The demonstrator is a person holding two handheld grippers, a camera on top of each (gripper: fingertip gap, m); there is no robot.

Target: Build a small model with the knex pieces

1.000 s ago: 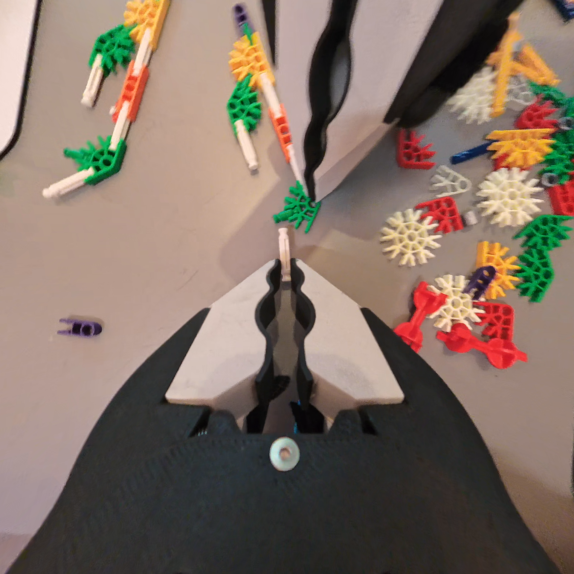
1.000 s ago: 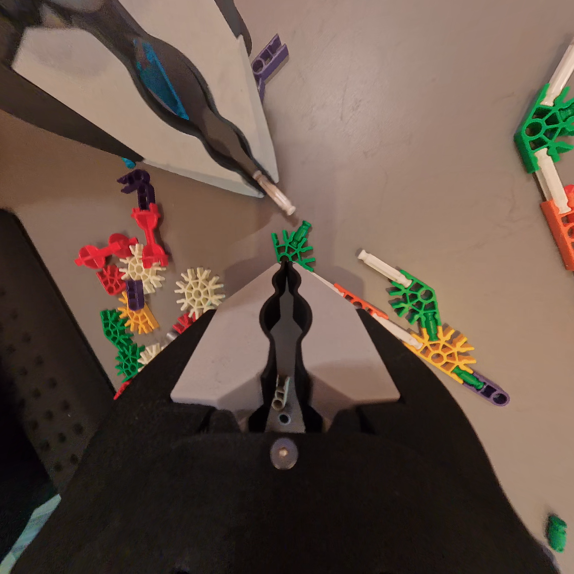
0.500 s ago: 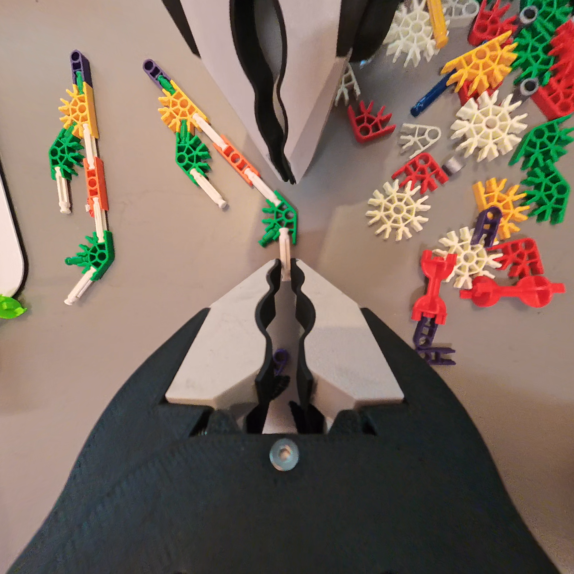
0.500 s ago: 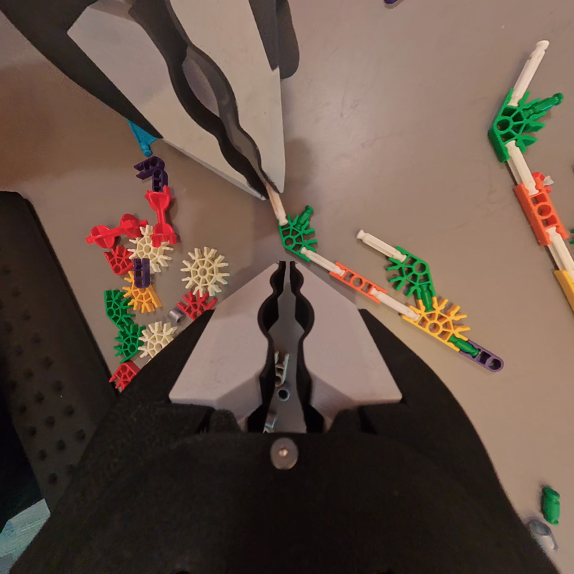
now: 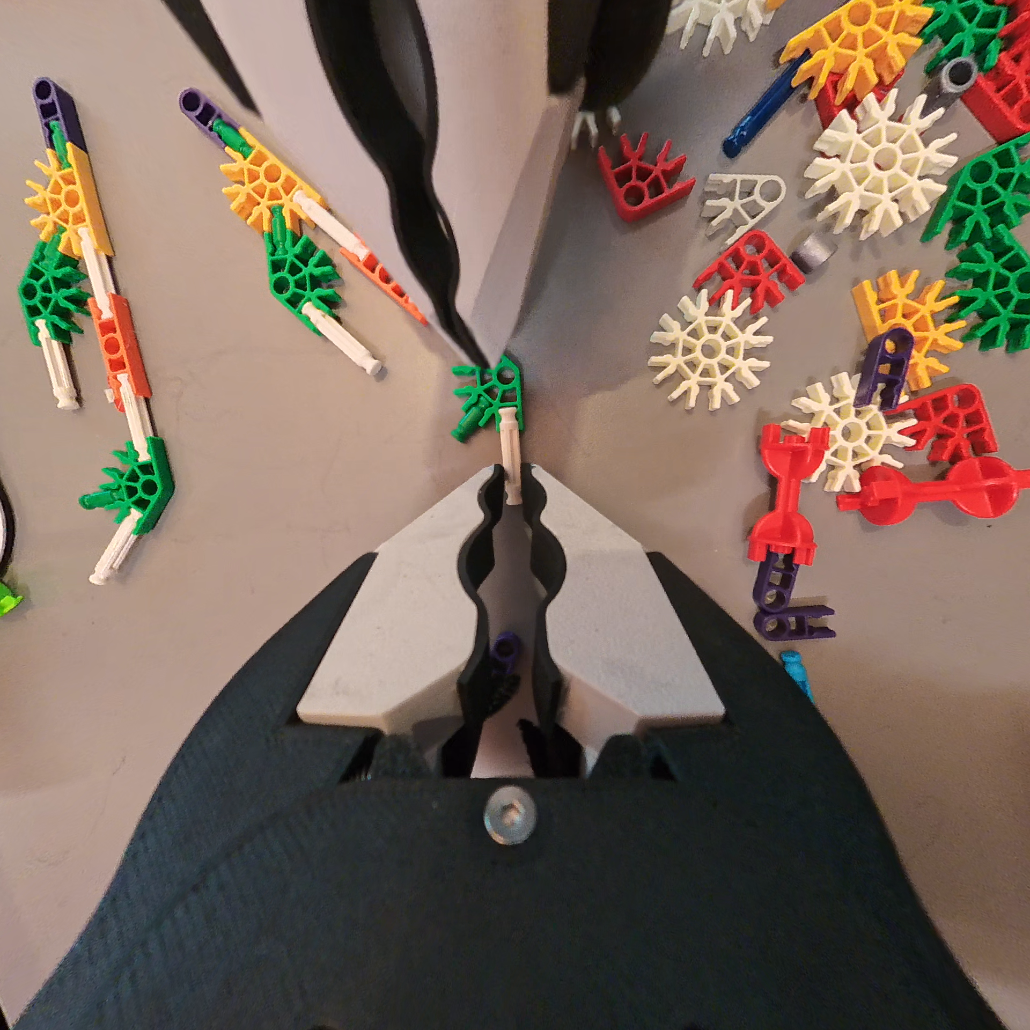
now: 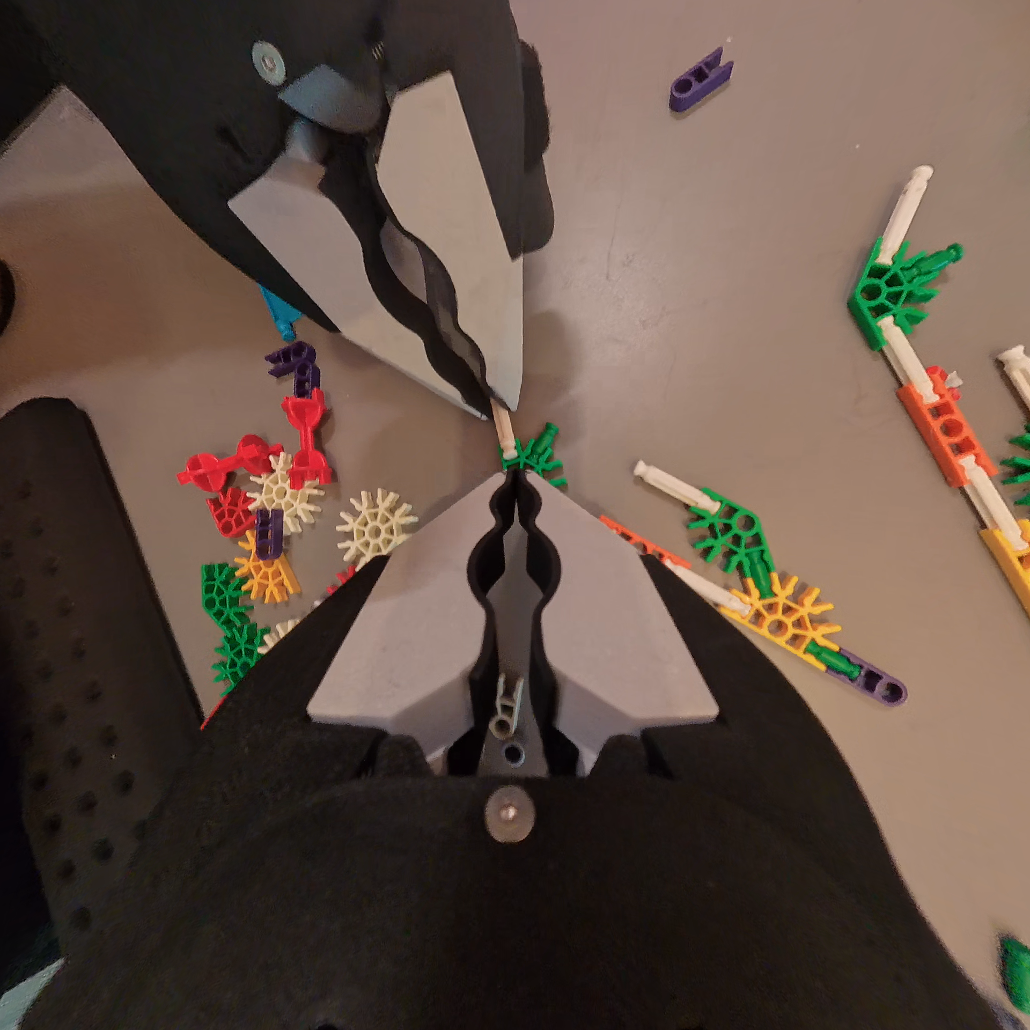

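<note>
- The surface is a plain grey-beige tabletop, matte, with faint scuffs; nothing of the room beyond it shows clearly, apart from a dark perforated black mat at the left edge of the right wrist view.
- No containers appear; the pieces all lie loose on the table.
- The left gripper is clenched on a short white rod, which sticks out past its tips toward the far side.
- The far end of that rod sits in a slot of a green connector, just beyond the tips.
- The right gripper comes in from the far side in the left wrist view; its tips are pinched on the same green connector, with no gap showing between them.
- That connector belongs to a half-hidden chain: an orange connector, white rods, a yellow connector and a purple end piece run off far left under the right gripper.
- A second, similar chain lies at the far left edge, well apart.
- To the right lies a loose pile of red, white, yellow, green and purple connectors, plus a blue rod.
- A single purple connector lies alone, seen at the top of the right wrist view.
</note>
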